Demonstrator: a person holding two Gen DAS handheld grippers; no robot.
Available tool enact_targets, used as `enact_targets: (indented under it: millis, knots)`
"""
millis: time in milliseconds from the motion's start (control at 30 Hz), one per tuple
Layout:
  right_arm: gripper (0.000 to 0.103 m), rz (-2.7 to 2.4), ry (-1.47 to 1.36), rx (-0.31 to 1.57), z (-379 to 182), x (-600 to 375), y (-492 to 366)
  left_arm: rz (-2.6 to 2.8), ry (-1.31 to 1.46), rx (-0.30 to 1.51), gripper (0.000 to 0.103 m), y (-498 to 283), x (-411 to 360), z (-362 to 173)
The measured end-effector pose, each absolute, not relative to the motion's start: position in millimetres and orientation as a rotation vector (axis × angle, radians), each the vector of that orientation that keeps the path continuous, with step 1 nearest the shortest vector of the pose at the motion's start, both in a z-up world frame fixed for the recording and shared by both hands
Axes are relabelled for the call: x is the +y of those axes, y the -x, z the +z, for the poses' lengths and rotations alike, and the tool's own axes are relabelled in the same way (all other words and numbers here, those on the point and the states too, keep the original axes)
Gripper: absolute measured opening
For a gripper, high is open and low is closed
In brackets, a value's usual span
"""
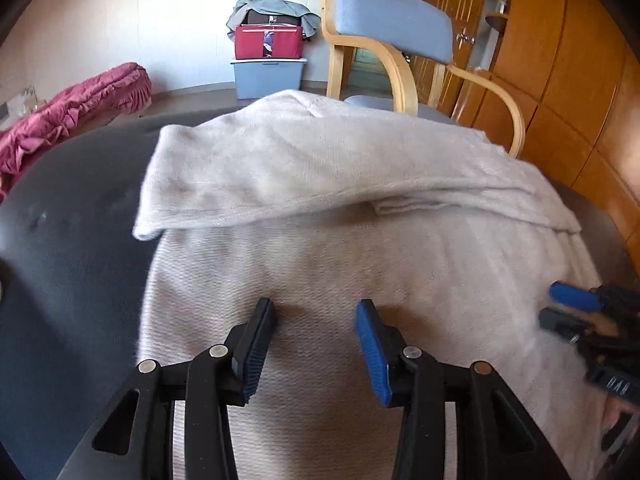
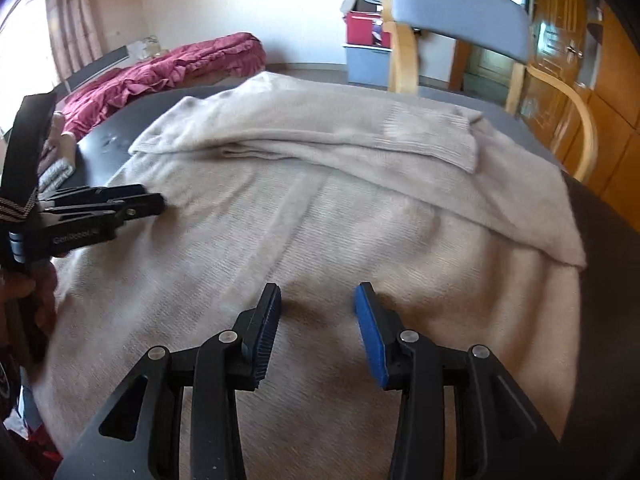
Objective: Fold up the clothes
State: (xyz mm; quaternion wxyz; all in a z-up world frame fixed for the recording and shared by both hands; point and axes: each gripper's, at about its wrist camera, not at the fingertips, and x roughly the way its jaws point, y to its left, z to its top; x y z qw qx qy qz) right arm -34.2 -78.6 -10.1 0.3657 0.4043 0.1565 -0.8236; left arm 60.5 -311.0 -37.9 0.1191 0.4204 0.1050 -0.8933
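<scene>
The dark bench (image 1: 72, 240) carries a beige sweater (image 1: 320, 248) spread flat across it, sleeves (image 2: 360, 140) folded over the sweater's far half (cuff ribbing visible). Beyond the sweater stands a blue-cushioned wooden chair (image 1: 394, 20). Left claw (image 1: 316, 320) hovers over the sweater's near half, jaws parted, gripping nothing. Right claw (image 2: 318, 304) likewise: parted, empty.

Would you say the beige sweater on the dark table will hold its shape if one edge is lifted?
Probably not: the beige sweater is soft knit, its sleeves already folded limply across it, so it should droop. Likely light. The fuzzy surface would probably drag on the table rather than slide.
</scene>
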Motion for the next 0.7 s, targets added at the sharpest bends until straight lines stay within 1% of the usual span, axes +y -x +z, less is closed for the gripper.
enact_targets:
  millis: [100,133,200,300,367,433,500,533,567,633,667,700]
  knots:
    - [0.042,-2.163,-1.05,0.402,-7.6,-58.7,37.9,-2.649,-1.242,0.268,0.043,-67.3,-314.2,-39.0]
    - [0.042,-2.197,-1.052,0.408,-7.3,-46.9,38.9,-2.663,-1.244,0.278,0.043,-69.8,-316.8,-39.0]
    - [0.042,-2.24,-1.063,0.407,-10.5,-30.9,41.3,-2.687,-1.233,0.361,0.043,-73.5,-325.7,-38.9]
    - [0.042,-2.269,-1.073,0.314,-11.4,1.5,45.1,-2.697,-1.221,0.447,0.043,-78.3,-334.8,-38.3]
    - [0.042,-2.296,-1.103,0.242,-10.6,18.2,48.1,-2.635,-1.206,0.394,0.043,-84.7,-334.0,-33.7]
    - [0.042,-2.345,-1.113,0.224,-6.8,28.6,44.9,-2.597,-1.164,0.347,0.043,-98.4,-328.7,-27.4]
    - [0.042,-2.306,-1.065,0.177,1.1,27.8,36.5,-2.645,-1.154,0.394,0.043,-115.1,-319.7,-26.1]
    - [0.042,-2.28,-1.044,0.183,3.7,25.4,28.4,-2.677,-1.167,0.423,0.043,-122.2,-314.1,-28.1]
    - [0.042,-2.26,-1.024,0.222,4.2,18.4,19.3,-2.693,-1.189,0.409,0.043,-126.2,-307.8,-32.3]
    - [0.037,-2.251,-0.997,0.301,2.0,4.4,7.2,-2.696,-1.204,0.28,0.043,-131.3,-293.8,-39.0]
    - [0.037,-2.246,-0.997,0.316,-0.2,-1.6,6.7,-2.698,-1.19,0.201,0.043,-133.6,-288.0,-39.7]
    - [0.037,-2.241,-1.009,0.301,-1.9,-3.2,9.9,-2.698,-1.191,0.191,0.044,-134.2,-288.5,-40.2]
